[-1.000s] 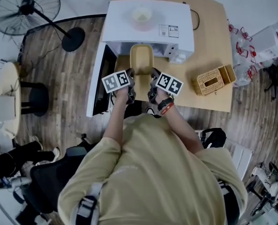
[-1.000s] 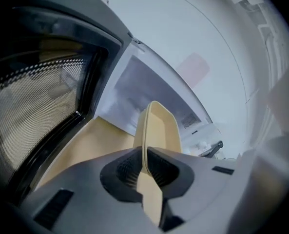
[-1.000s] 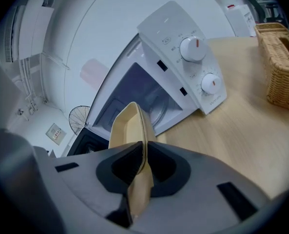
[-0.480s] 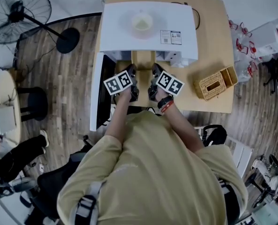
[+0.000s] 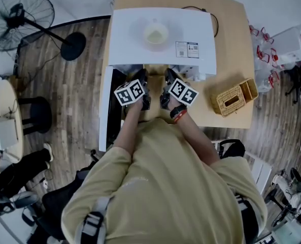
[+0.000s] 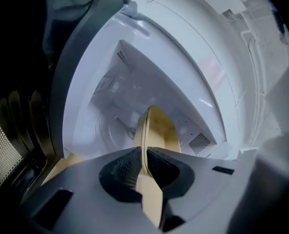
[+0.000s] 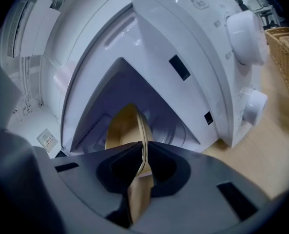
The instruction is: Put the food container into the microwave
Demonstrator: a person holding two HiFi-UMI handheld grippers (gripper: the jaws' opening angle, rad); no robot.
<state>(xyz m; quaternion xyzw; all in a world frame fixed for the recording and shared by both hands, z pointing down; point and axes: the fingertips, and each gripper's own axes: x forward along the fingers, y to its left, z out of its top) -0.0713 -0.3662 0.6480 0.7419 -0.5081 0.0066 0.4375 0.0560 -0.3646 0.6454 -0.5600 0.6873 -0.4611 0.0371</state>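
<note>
Container, tan and shallow, carried on two sides at once: left rim nipped between the pads of the left gripper, right rim nipped likewise by the right gripper, both pairs of jaws closed down thin on the wall edge. Makes sense as a hold: spreads the load, keeps it level, guards against tipping on the way in. Lies now with its far end well inside the white microwave, over the glass turntable, its near end at the mouth of the cavity between the two grippers. Cannot tell whether resting on the turntable or hanging just above. Door swung wide open to the left, out of the way of the approach, hence a straight path in. Microwave set toward the left of the wooden table, with a wicker box to its right, well apart and no obstacle. By the look of it, nearly done: calls next for lowering, then parting both sets of jaws and drawing straight back toward the near side.
</note>
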